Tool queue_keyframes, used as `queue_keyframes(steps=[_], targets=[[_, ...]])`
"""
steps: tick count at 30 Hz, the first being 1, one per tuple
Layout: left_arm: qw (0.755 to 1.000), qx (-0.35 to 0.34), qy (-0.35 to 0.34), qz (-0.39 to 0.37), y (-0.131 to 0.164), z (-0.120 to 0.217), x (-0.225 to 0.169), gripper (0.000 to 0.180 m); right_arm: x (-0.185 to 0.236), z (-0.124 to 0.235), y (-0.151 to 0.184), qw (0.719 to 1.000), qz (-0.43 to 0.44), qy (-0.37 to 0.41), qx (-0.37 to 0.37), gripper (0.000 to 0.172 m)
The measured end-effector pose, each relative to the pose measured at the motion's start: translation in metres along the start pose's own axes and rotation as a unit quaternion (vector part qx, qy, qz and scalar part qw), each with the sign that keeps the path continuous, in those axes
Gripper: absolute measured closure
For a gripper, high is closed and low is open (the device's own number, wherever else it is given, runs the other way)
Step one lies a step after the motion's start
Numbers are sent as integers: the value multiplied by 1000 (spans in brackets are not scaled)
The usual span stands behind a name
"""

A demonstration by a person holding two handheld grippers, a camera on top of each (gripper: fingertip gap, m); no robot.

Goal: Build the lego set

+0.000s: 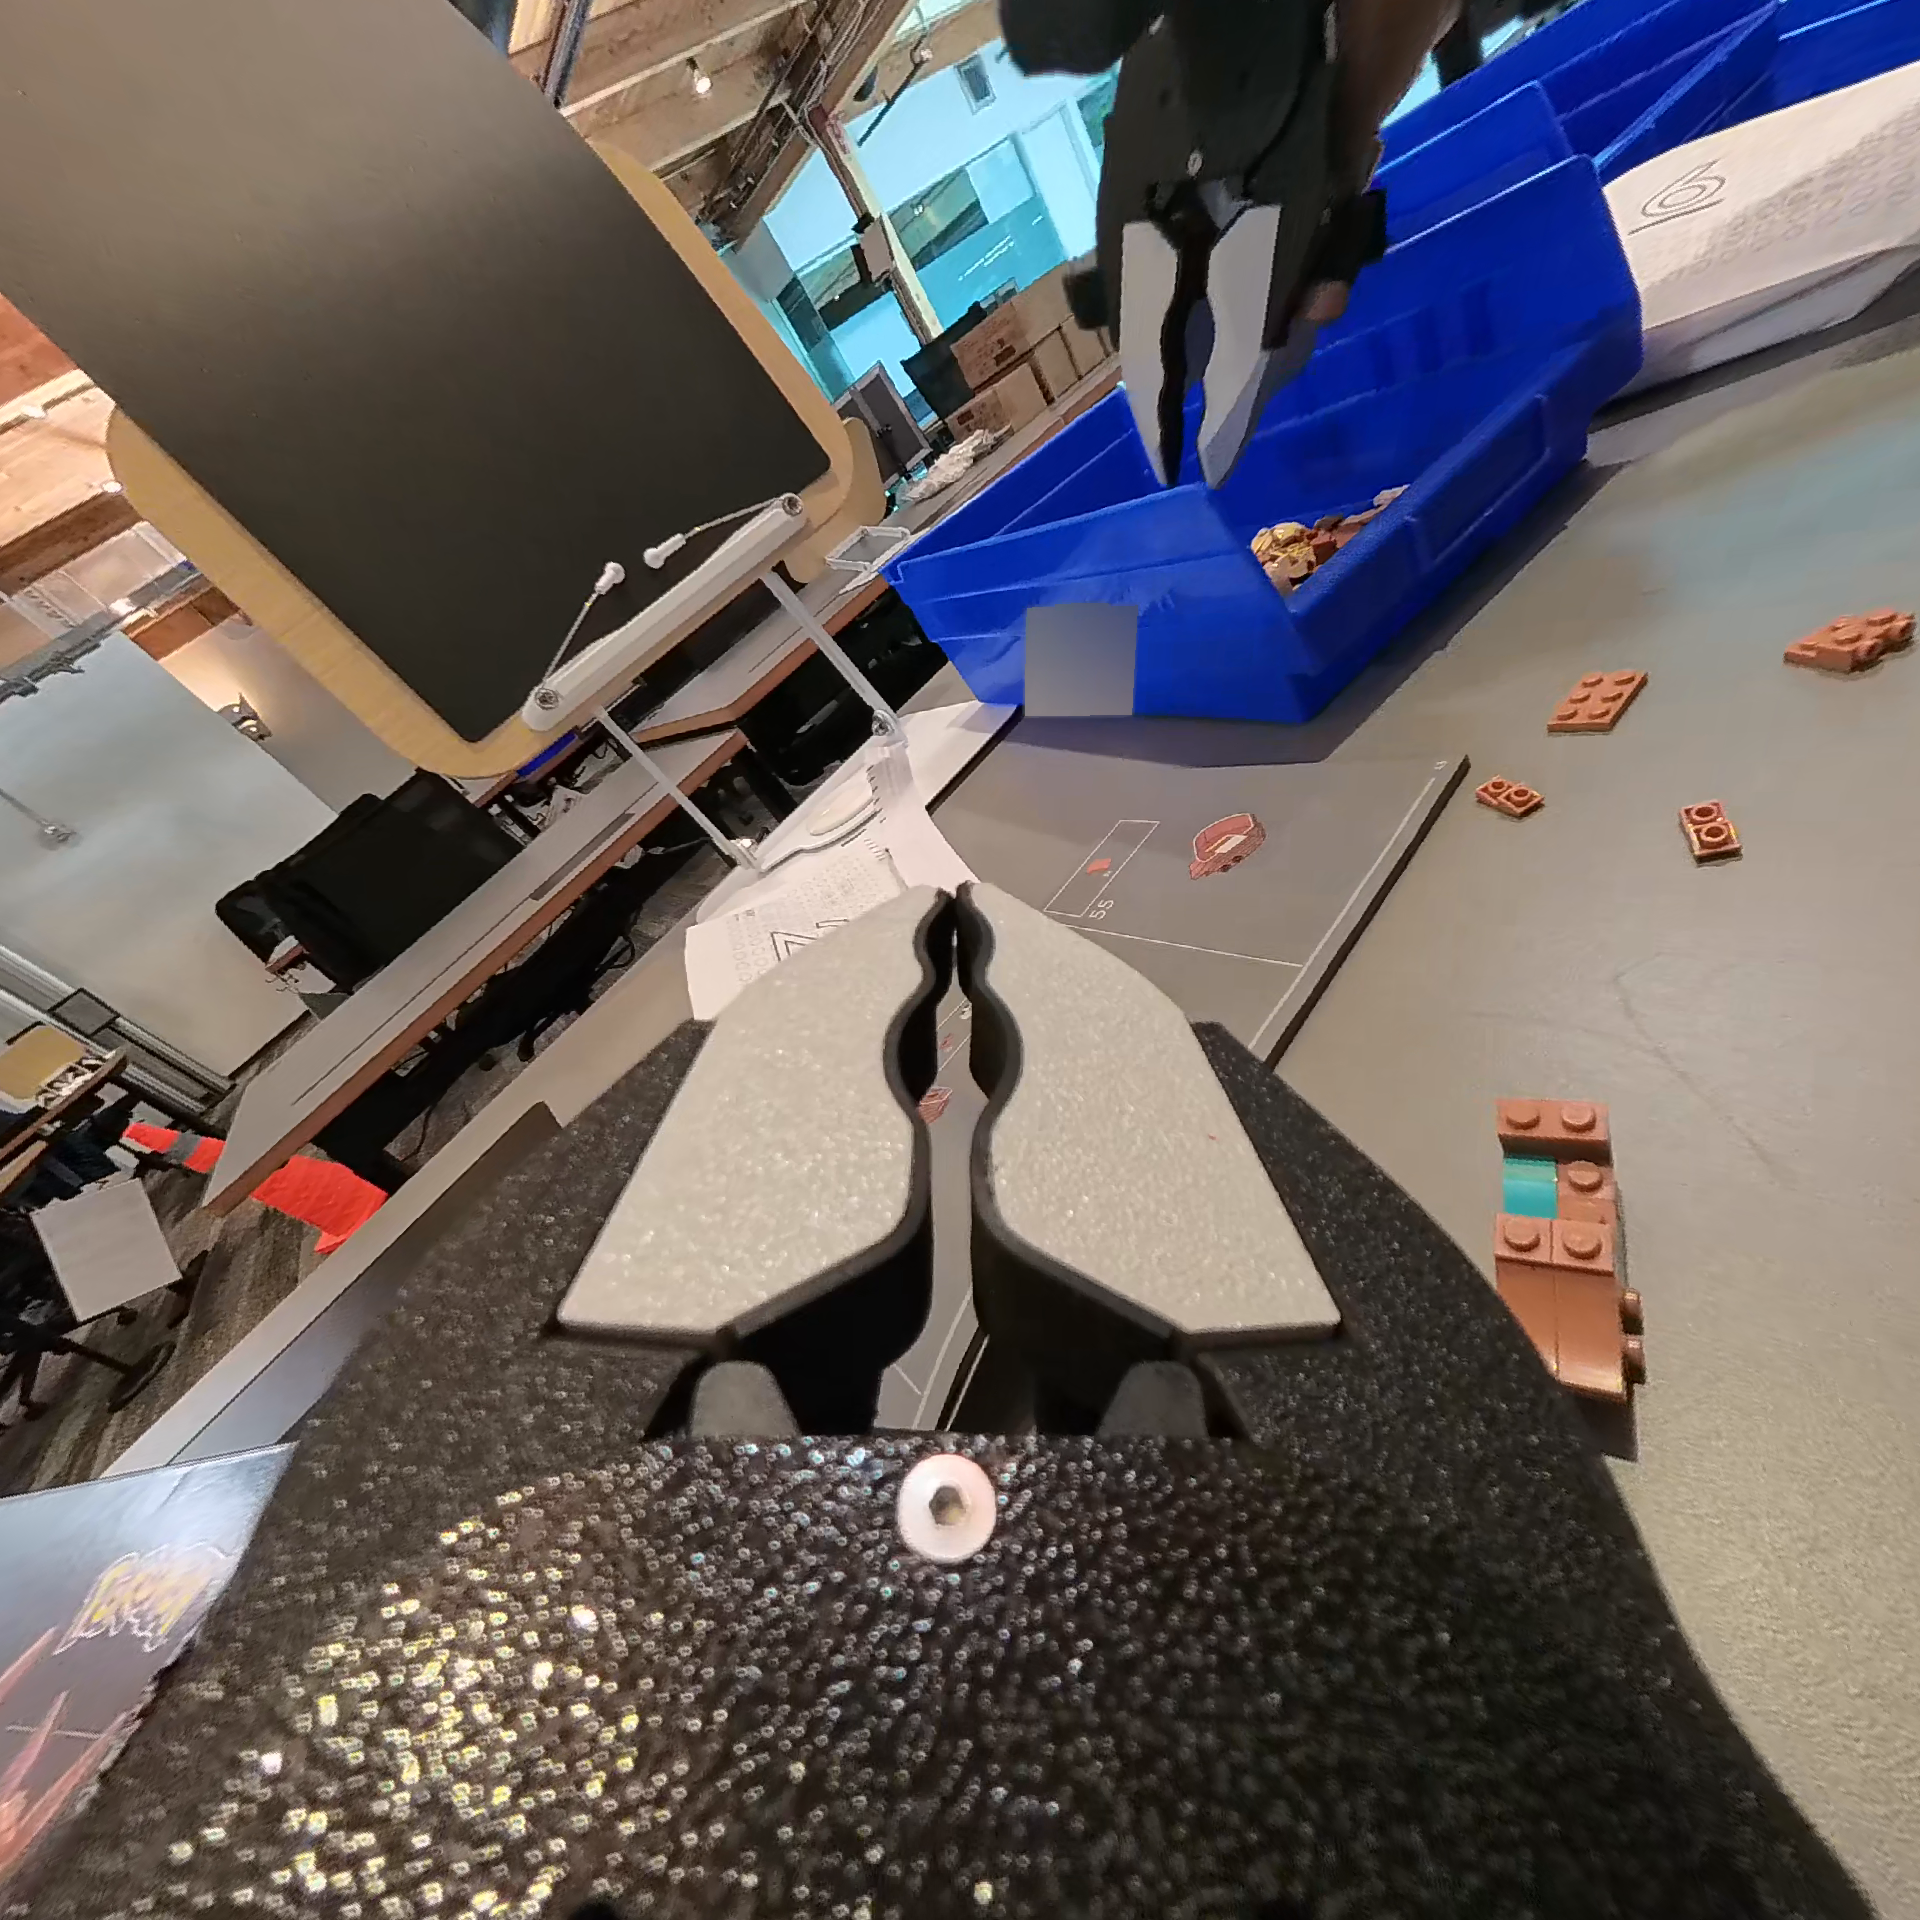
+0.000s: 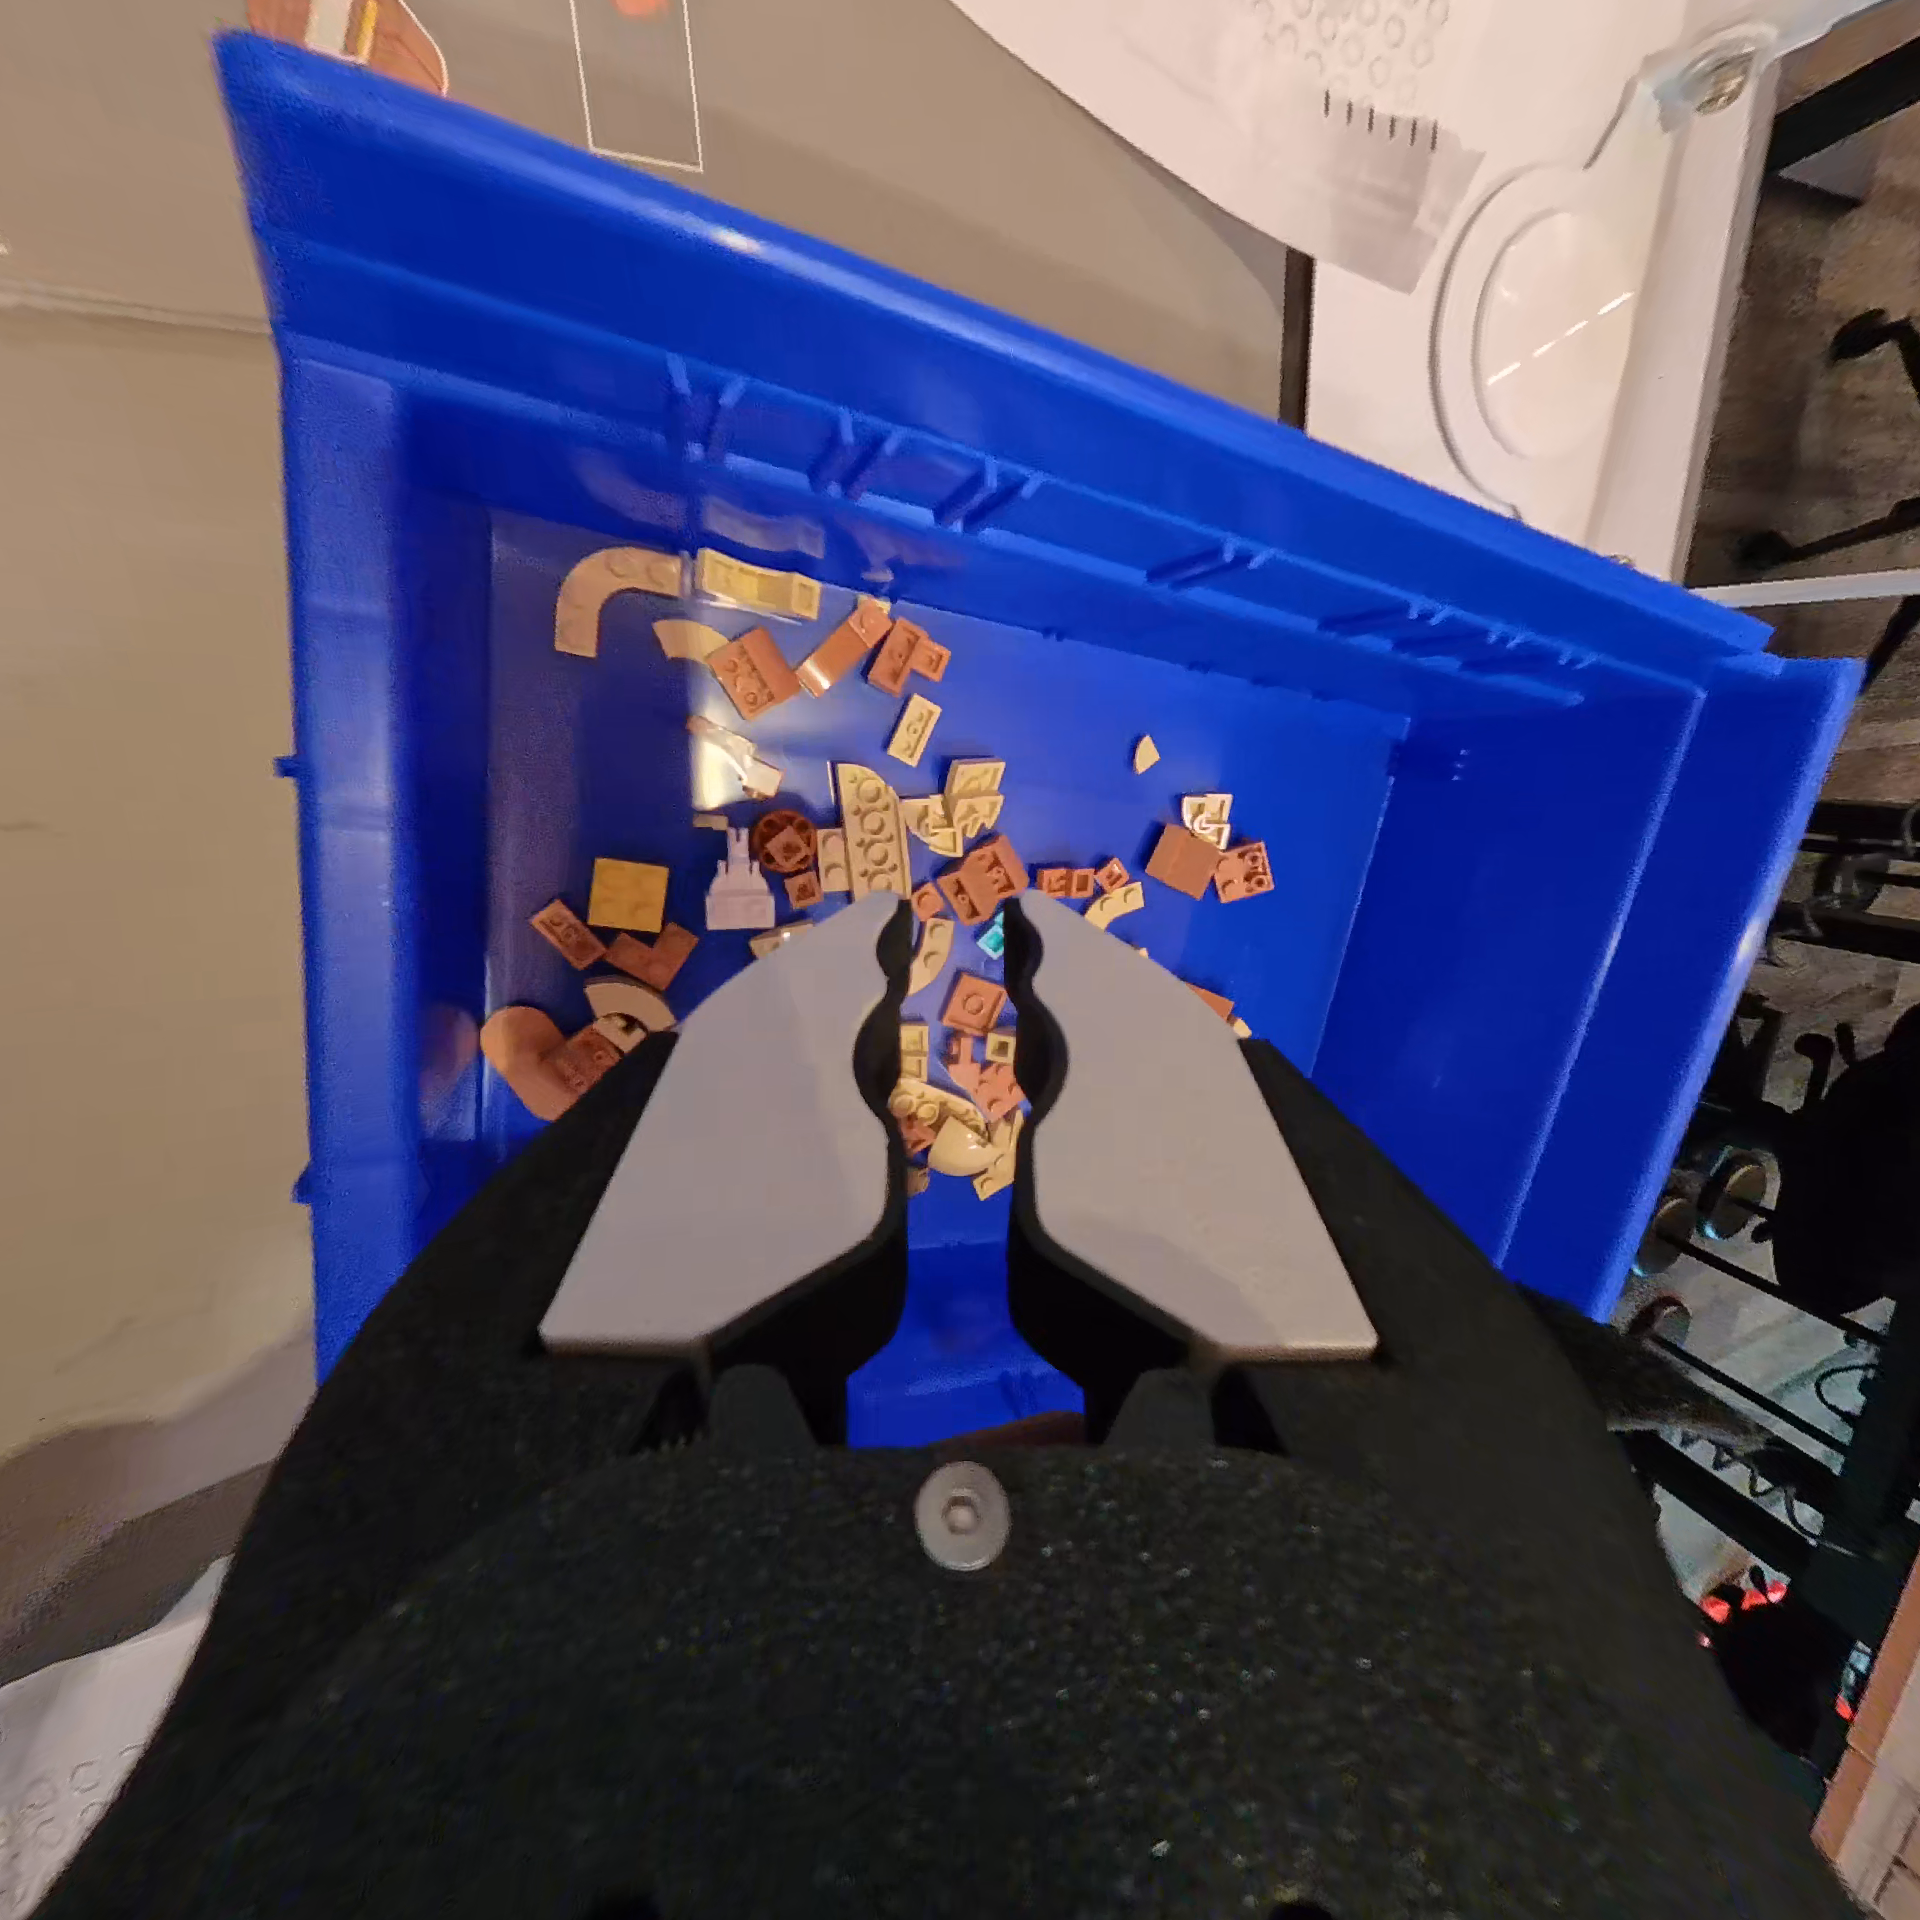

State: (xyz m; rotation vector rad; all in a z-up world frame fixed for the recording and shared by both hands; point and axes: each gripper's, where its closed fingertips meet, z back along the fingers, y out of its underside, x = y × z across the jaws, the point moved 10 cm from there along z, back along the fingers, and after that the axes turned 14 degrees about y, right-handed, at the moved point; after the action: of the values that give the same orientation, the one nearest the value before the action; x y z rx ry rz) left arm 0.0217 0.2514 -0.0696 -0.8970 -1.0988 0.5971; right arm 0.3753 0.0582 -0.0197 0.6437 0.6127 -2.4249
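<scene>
My left gripper (image 1: 956, 896) is shut with nothing between its pads. It hovers over a dark grey instruction sheet (image 1: 1299, 883) on the grey table. A brown brick assembly with a teal piece (image 1: 1558, 1247) lies to its right. My right gripper (image 2: 956, 912) is open by a narrow gap and holds nothing. It points down into a blue bin (image 2: 1507, 935), just above a scatter of small brown and tan bricks (image 2: 977, 883) and one small teal piece (image 2: 995, 940). The left wrist view shows this gripper (image 1: 1193, 473) above the bin (image 1: 1195, 644).
Loose brown plates (image 1: 1597, 698) (image 1: 1849, 639) (image 1: 1509, 796) (image 1: 1709, 831) lie on the table right of the sheet. A dark board on a stand (image 1: 416, 364) rises at the left. More blue bins (image 1: 1507, 135) and white paper (image 1: 1766, 239) stand behind. The table edge runs at the left. Across from one pair of fingers to the other is roughly 30 centimetres.
</scene>
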Motion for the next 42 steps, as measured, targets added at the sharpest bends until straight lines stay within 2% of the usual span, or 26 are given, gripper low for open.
queue_keyframes(steps=[4,7,12,17,21,30,42], targets=[[1000,1,3,-1,0,-1,-1,180,0,-20,-7,999,24,-23,16,155],[1000,3,2,-2,0,-1,0,180,-13,-28,-6,999,33,-3,32,155],[1000,0,-1,2,0,1,1,180,-49,-38,15,997,-24,36,57,155],[1000,4,5,-4,0,-1,-2,180,-62,-51,26,995,-60,54,66,155],[1000,3,0,-2,0,0,0,180,-65,-50,31,994,-64,53,77,155],[1000,3,6,-4,0,-1,-2,180,-66,-48,47,981,-58,49,178,156],[1000,3,4,-3,0,-1,-1,180,-66,-47,45,980,-66,47,179,155]])
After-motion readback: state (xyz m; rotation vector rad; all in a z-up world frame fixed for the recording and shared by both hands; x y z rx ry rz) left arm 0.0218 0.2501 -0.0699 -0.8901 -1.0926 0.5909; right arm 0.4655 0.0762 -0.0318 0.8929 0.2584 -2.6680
